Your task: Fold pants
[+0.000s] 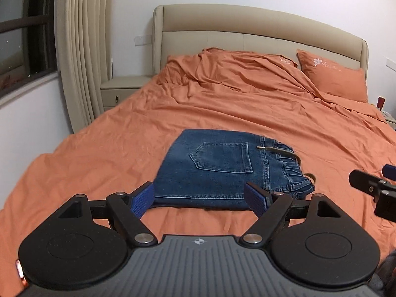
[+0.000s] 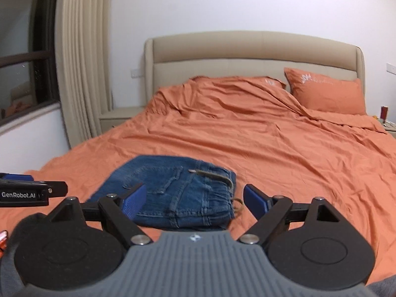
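Lying folded, jeans [image 1: 217, 170] on orange bedsheet [image 1: 247, 113].

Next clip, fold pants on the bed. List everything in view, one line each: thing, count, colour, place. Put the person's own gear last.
jeans: one pair, blue denim, folded into a compact stack on the near part of the bed, back pocket up
bedsheet: one, orange, wrinkled, covering the bed
pillow: one plainly seen, orange with white embroidery, far right by the headboard
headboard: one, beige, padded, against the white wall
nightstand: one, beige, left of the bed
curtain: one, beige, pleated, beside the window
window: one, dark frame, far left
left hand-held gripper: one, black with blue pads, open, nothing between them
right hand-held gripper: one, same colours, open, holding nothing
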A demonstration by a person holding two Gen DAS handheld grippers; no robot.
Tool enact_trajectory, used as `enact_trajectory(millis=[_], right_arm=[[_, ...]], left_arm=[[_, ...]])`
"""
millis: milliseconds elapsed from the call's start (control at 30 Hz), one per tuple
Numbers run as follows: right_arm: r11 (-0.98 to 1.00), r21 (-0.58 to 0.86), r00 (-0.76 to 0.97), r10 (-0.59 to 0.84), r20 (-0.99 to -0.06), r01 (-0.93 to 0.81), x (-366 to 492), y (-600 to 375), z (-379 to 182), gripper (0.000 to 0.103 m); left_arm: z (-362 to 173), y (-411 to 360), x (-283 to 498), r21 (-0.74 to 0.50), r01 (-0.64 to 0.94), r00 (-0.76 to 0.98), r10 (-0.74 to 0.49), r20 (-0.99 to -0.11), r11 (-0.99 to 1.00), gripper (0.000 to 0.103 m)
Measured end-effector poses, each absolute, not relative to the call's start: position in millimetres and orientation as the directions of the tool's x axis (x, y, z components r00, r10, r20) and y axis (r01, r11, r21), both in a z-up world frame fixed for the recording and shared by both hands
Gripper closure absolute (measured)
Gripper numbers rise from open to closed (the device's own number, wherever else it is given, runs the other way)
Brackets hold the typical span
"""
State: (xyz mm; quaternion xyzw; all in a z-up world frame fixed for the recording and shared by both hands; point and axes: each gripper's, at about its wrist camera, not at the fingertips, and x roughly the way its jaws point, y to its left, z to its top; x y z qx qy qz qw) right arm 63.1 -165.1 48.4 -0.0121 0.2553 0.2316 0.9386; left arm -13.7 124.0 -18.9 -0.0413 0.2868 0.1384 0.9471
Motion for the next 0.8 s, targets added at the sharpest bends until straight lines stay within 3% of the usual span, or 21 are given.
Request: enact_trajectory(millis=[333, 800], right_arm=[[0.921, 0.053, 0.717, 0.336, -0.61, -0.386, 98, -148, 0, 0.021], [0.923, 0.07, 0.679, 0.329, -0.656, -0.378, 100, -148, -22, 0.021]], left_arm=[[-50, 112, 22, 0.092, -0.228, 0.769, 0.237, -0.594, 0.969, 0.008], [-54, 114, 22, 0.125, -0.235, 0.741, 0.261, -0.619, 0.964, 0.011]])
